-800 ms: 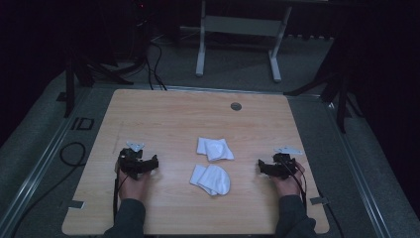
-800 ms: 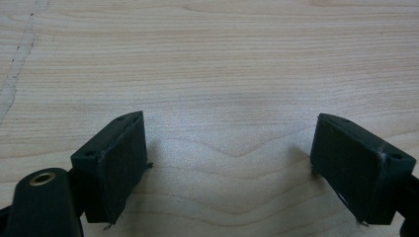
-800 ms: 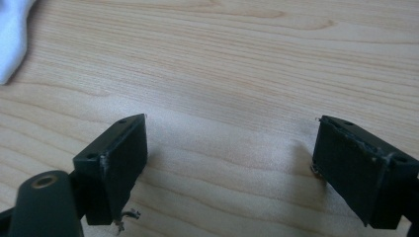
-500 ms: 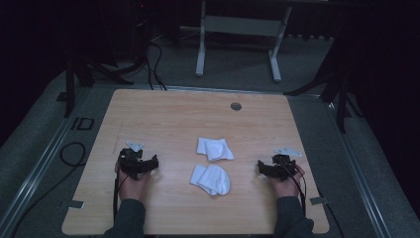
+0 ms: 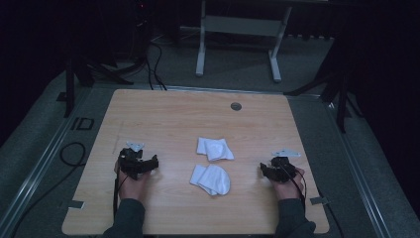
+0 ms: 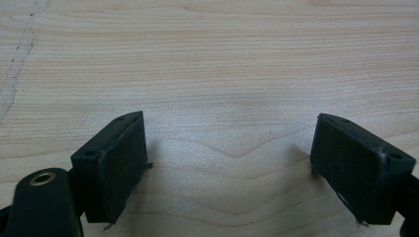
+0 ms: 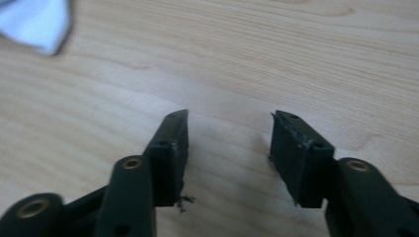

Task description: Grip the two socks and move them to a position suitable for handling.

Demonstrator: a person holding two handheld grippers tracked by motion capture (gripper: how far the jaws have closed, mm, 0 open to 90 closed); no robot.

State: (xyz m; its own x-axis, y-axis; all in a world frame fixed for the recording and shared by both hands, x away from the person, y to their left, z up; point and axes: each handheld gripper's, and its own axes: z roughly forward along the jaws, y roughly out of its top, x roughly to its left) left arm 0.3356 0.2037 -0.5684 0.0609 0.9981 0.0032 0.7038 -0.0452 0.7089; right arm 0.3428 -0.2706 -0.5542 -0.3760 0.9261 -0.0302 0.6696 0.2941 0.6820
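Two crumpled white cloths lie near the middle of a light wooden surface, the rear white cloth just behind the front white cloth. The left claw rests on the surface well to their left, its jaws spread wide over bare wood. The right claw sits well to their right, its jaws moderately parted and holding nothing.

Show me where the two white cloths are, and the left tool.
Far white cloth (image 5: 214,148), high view, middle of the folded piece.
Near white cloth (image 5: 212,179), high view, middle of its rounded bundle.
Left tool (image 6: 230,165), left gripper view, midway between its two black tips, which stand apart over bare wood.
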